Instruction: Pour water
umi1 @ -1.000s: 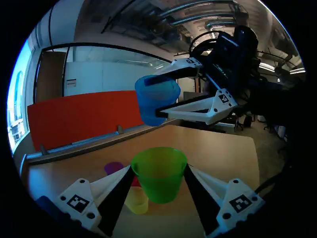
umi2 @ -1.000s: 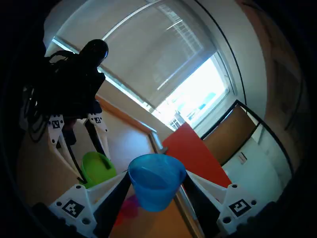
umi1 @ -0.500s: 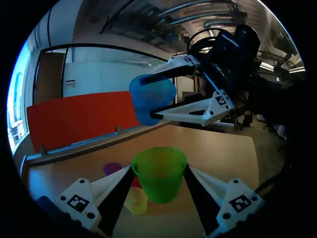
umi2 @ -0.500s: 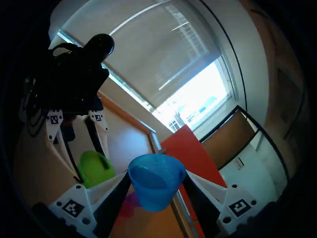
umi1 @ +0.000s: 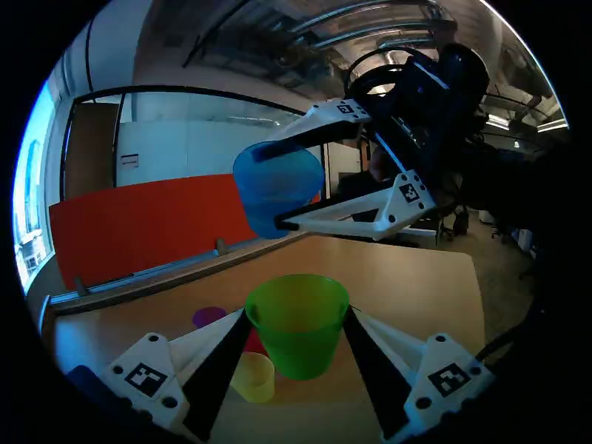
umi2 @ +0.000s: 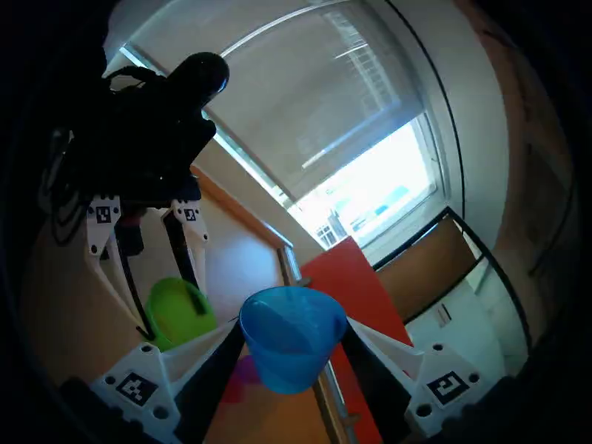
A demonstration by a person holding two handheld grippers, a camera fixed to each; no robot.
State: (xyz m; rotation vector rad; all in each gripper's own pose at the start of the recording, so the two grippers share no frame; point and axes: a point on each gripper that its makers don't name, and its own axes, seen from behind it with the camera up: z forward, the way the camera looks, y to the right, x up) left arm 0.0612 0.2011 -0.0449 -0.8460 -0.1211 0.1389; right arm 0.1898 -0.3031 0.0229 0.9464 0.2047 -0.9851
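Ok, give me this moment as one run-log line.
left gripper: shut on green cup | right gripper: shut on blue cup, held higher than green cup | pour: no stream visible | table: yellow cup, purple cup

Translucent plastic green cup and blue cup, matt wooden table.

At lower centre, the left gripper clamped a green cup over the tabletop. Above it, the right gripper gripped a slightly tilted blue cup. A yellow cup and a purple cup stood at lower left.
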